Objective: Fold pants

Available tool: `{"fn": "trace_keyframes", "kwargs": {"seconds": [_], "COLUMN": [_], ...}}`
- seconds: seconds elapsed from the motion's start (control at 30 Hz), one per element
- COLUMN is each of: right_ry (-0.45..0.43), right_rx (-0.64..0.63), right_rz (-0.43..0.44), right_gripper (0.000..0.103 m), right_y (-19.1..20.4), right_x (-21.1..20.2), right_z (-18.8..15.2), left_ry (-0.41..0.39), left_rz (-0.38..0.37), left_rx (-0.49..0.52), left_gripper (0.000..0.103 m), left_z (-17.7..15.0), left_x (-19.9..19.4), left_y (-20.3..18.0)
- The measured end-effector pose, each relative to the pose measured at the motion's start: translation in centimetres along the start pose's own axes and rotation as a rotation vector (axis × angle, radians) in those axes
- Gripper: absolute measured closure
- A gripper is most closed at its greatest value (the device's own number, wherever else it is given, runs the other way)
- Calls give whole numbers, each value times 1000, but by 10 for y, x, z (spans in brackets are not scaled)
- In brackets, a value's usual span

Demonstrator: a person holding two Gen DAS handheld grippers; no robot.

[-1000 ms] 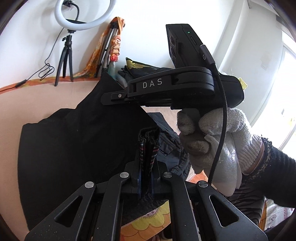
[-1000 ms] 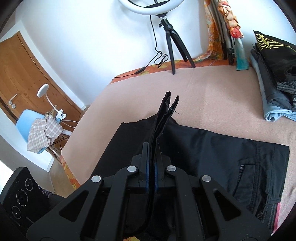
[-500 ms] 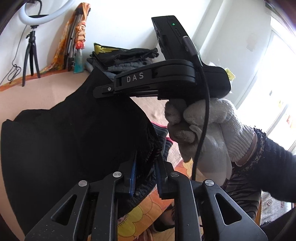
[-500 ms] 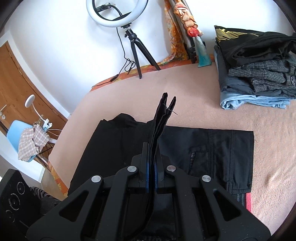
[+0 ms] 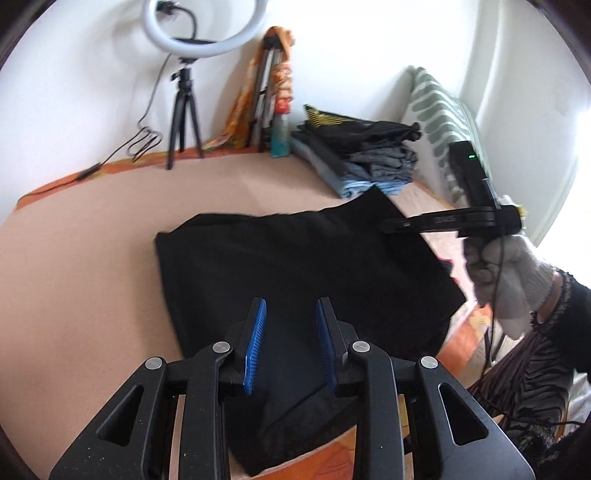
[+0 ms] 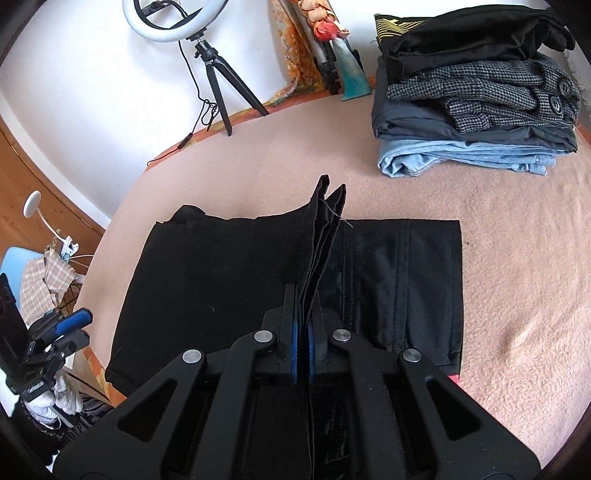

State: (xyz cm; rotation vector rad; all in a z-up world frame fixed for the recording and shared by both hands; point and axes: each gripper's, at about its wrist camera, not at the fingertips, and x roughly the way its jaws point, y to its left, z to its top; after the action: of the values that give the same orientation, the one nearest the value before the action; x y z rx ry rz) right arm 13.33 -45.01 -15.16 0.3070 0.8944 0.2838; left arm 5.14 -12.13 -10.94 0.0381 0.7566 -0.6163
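black pants (image 6: 236, 273) on pink blanket (image 6: 517, 258)

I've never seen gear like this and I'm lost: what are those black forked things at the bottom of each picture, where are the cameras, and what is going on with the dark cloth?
There is no robot here. A person holds a hand-operated two-finger clamp in each hand, and a wide-angle camera on each clamp looks forward along its fingers. That is why black arms fill the bottom of both pictures.

The left wrist view shows the left gripper with its blue pads apart and opening, nothing pinched between them. At its right edge you see the other clamp, held by a gloved hand.

The right wrist view shows the right gripper shut on a raised fold of the black pants, which lie partly folded on a pinkish blanket.

Behind them are a stack of folded clothes and a ring light on a tripod.
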Motion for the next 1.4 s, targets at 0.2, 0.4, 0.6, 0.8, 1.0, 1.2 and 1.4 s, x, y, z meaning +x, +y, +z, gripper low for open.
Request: {"fn": "trace_keyframes", "kwargs": {"seconds": [0.2, 0.4, 0.6, 0.8, 1.0, 1.2, 1.4], "right_ry": [25, 51, 65, -21, -102, -3, 108], "right_rx": [10, -7, -50, -110, -206, -300, -338], "right_rz": [-48, -88, -143, -257, -166, -3, 73], "right_gripper": [98, 98, 94, 80, 73, 70, 69], "right_y": [-12, -17, -13, 2, 49, 111, 154], "right_x": [5, 16, 15, -13, -31, 11, 63], "right_z": [-4, -6, -7, -7, 7, 14, 15], "left_ry": [90, 153, 141, 121, 91, 130, 125], "left_rz": [32, 65, 75, 74, 76, -1, -1], "left_rx": [-37, 6, 53, -7, -121, -249, -200], "left_gripper": [77, 77, 77, 77, 72, 68, 58], "left_z": [-25, -36, -43, -44, -46, -49, -55], "left_x": [21, 39, 35, 25, 15, 21, 18], "left_y": [18, 14, 13, 21, 35, 47, 33]}}
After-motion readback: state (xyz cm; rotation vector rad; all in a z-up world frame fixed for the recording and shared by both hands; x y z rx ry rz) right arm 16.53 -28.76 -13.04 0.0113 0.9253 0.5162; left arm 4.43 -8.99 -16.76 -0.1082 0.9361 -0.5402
